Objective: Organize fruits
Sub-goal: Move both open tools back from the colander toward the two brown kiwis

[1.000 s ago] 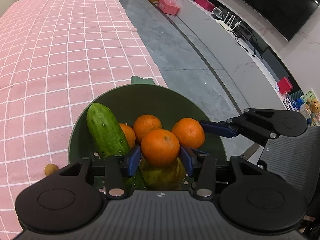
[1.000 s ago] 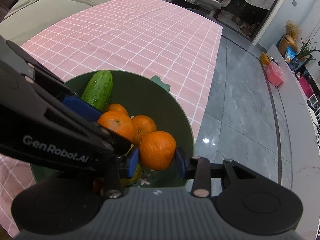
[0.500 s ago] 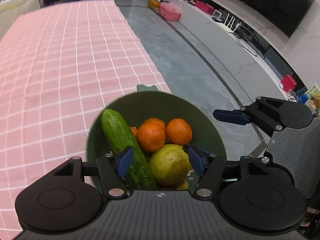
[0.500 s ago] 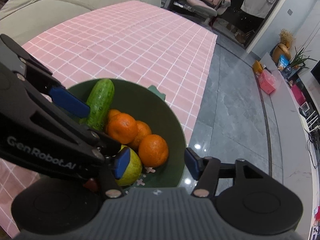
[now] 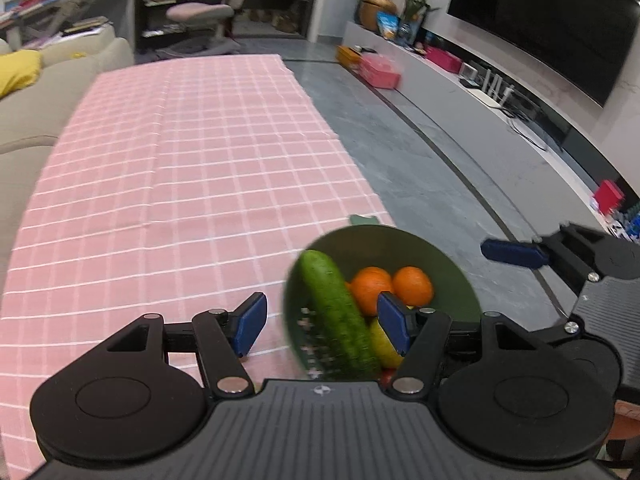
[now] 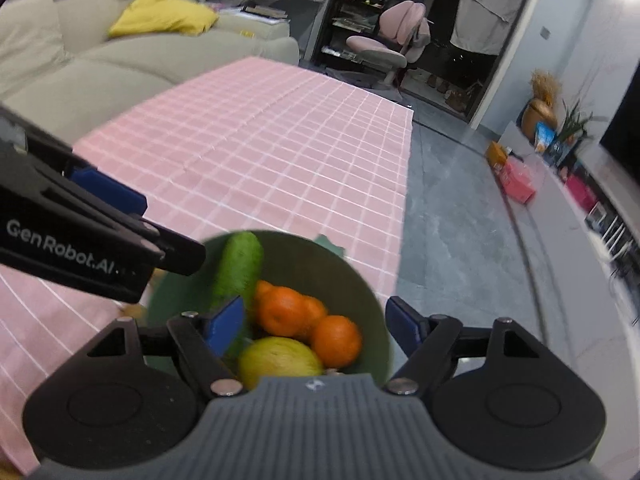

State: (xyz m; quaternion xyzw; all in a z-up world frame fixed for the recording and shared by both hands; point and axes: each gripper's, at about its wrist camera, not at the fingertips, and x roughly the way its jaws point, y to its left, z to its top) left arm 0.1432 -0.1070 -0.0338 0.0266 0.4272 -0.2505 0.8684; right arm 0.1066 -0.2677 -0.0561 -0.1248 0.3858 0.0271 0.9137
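Both the left gripper (image 5: 318,322) and the right gripper (image 6: 316,326) had released their oranges (image 6: 336,340) into the round green plastic bowl (image 6: 360,280) and lifted away, left fingers apart and empty, right fingers opening with nothing between, so the sorting looked nearly done.

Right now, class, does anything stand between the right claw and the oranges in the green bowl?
Nothing visible does. The right claw, its jaws opening and empty, hangs above the oranges in the green bowl; the cucumber lies beside them.

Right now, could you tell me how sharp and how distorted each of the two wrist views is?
Left wrist view: the cucumber and green bowl are smeared by motion blur, and the fisheye bends the tablecloth grid. Right wrist view: the oranges and the bowl's rim look soft, the right-hand edge of the room streaks, and the floor carries a mild sheen.
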